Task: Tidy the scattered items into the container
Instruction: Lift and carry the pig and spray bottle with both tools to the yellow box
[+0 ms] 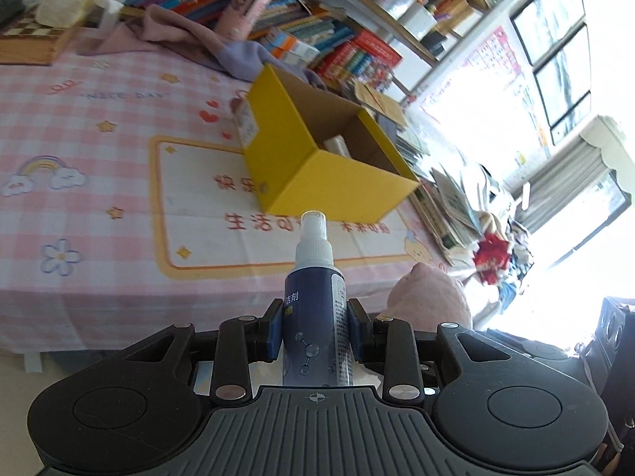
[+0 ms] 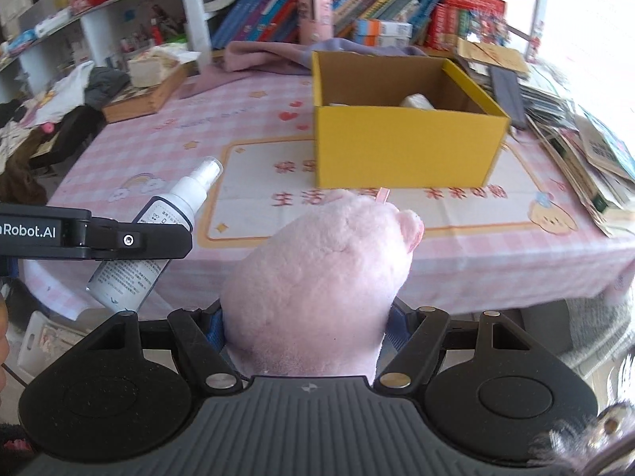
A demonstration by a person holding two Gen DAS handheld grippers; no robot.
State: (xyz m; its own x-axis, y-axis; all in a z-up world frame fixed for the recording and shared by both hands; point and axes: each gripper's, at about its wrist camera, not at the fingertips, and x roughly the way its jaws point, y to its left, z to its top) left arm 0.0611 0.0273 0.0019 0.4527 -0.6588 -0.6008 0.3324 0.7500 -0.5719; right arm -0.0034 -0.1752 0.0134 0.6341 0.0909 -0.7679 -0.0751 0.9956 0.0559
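Note:
My left gripper (image 1: 316, 327) is shut on a dark blue spray bottle (image 1: 315, 305) with a white nozzle, held short of the table's front edge. The bottle also shows in the right wrist view (image 2: 158, 234), gripped by the left gripper. My right gripper (image 2: 307, 327) is shut on a pink plush toy (image 2: 321, 281), which hides its fingertips. The toy also shows at the right of the left wrist view (image 1: 430, 297). The open yellow cardboard box (image 2: 405, 150) stands on the pink checked tablecloth (image 2: 158, 139) with a white item (image 2: 416, 101) inside. The box shows tilted in the left wrist view (image 1: 317, 170).
Rows of books (image 2: 357, 12) line the back of the table. A purple cloth (image 2: 270, 53) lies behind the box. A wooden tray (image 2: 147, 91) sits at the back left. Stacked papers and books (image 2: 587, 158) crowd the right edge.

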